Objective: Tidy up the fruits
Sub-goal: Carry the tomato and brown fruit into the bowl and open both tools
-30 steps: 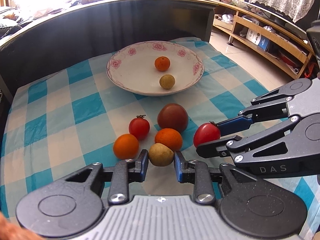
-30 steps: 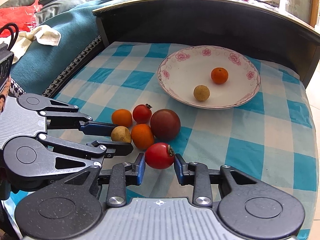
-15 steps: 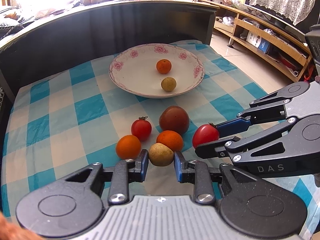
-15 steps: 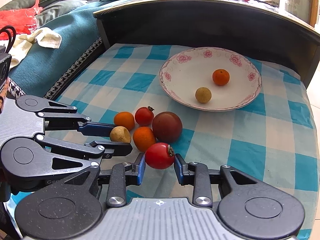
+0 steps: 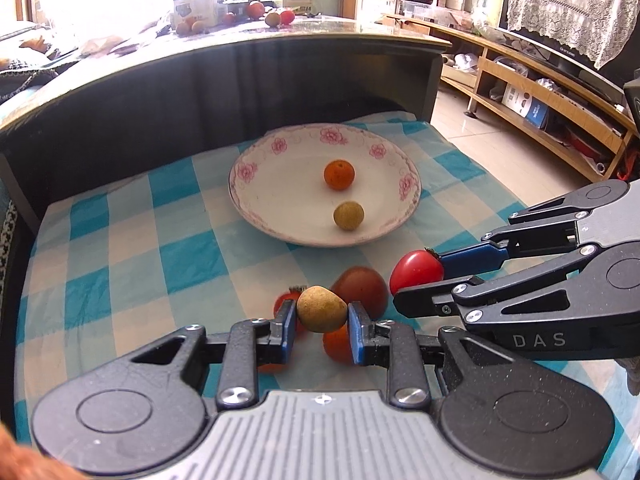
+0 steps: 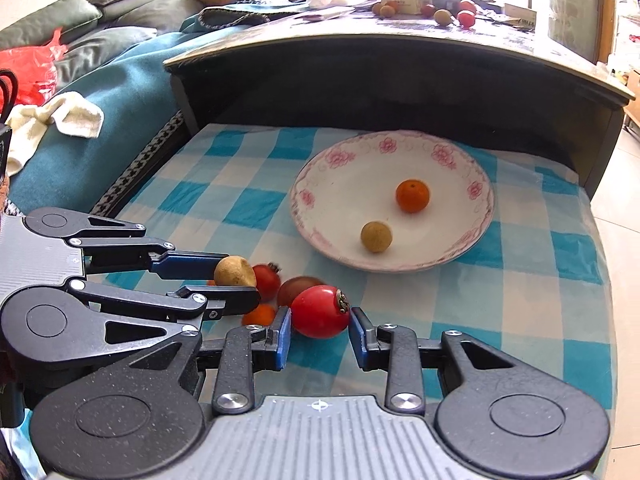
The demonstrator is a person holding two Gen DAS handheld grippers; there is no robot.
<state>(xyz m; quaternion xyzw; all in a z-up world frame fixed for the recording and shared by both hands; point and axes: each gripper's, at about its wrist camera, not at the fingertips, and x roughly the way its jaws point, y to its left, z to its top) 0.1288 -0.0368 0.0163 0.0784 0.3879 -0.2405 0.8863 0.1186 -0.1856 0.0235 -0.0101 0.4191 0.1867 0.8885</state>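
On the white floral-rimmed plate (image 6: 478,232): two fruits done; left gripper (image 5: 322,316) pinches tan round fruit (image 5: 321,309), right gripper (image 6: 319,330) pinches red tomato (image 6: 319,311), both near plate, several on checked cloth (image 6: 240,208) left.

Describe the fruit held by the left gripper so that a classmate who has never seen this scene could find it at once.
Start at the white floral-rimmed plate on the blue-and-white checked cloth, then come towards the camera to the left gripper. Between its blue-padded fingers sits a small tan, rough-skinned round fruit. Unlike the red, orange and dark fruits below, it is dull yellowish-brown.
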